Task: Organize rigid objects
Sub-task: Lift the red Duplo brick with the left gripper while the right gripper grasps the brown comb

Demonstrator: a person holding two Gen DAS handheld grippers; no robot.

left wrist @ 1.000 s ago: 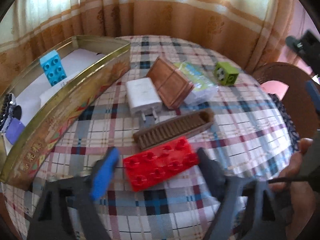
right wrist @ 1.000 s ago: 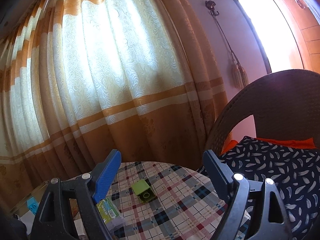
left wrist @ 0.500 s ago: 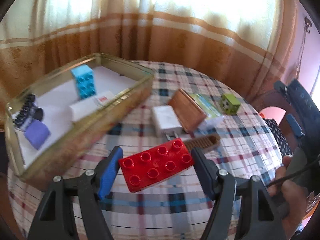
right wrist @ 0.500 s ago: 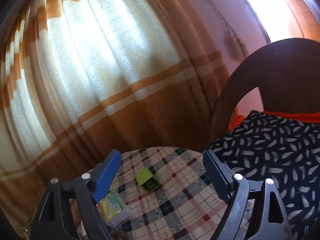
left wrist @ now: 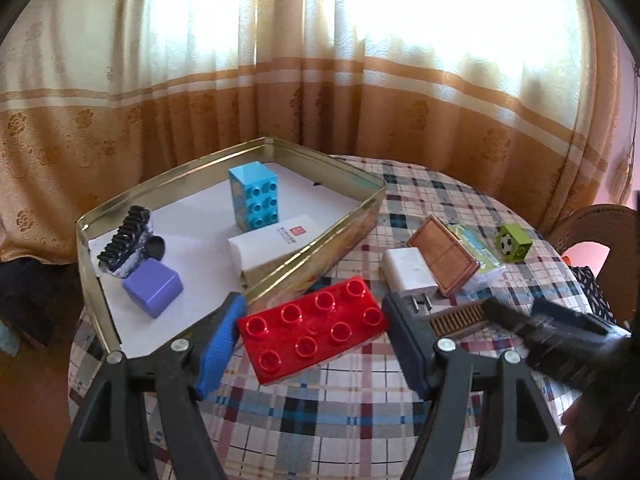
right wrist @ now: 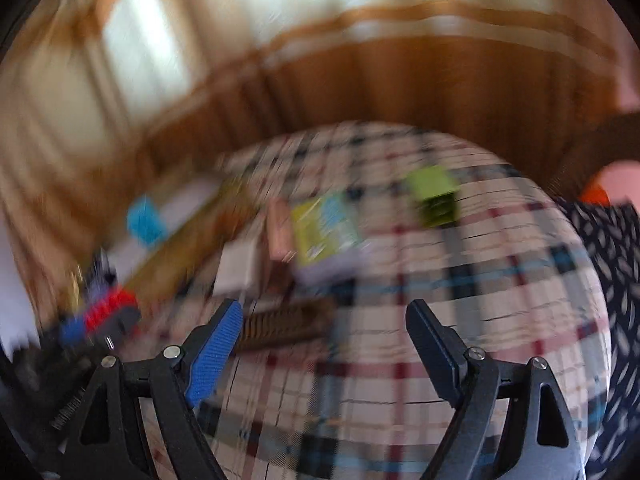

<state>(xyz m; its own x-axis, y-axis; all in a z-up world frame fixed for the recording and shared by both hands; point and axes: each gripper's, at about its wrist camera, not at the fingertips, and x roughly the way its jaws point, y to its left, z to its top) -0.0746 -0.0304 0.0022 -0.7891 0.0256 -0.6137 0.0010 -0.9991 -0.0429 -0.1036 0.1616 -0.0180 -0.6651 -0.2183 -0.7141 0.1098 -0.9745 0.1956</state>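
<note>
Now I have the red brick (left wrist: 313, 329) pinched between the left gripper (left wrist: 312, 334) fingers, one pad on each short end, and it is off the cloth: 1 second ago it lay flat on the table in front of the comb, with the fingers spread beside it. My left view has swung up and toward the tin (left wrist: 320, 246), so the brick hangs just in front of the tin's near wall, not yet over it. Inside the tin I can see 1 blue brick (left wrist: 254, 194), 1 purple cube (left wrist: 153, 288), a white box (left wrist: 276, 240) and a dark brush (left wrist: 126, 236).

My right gripper (right wrist: 324, 340) is wide open and holds nothing. Its view has dropped from the curtain to the table and is badly blurred, so it is moving fast. It points at the comb (right wrist: 286, 326); the green cube (right wrist: 434, 194) sits well beyond.

I judge the pick done. Clearing the wall and setting the brick in a free spot comes next, while the right hand lines up on the comb.
</note>
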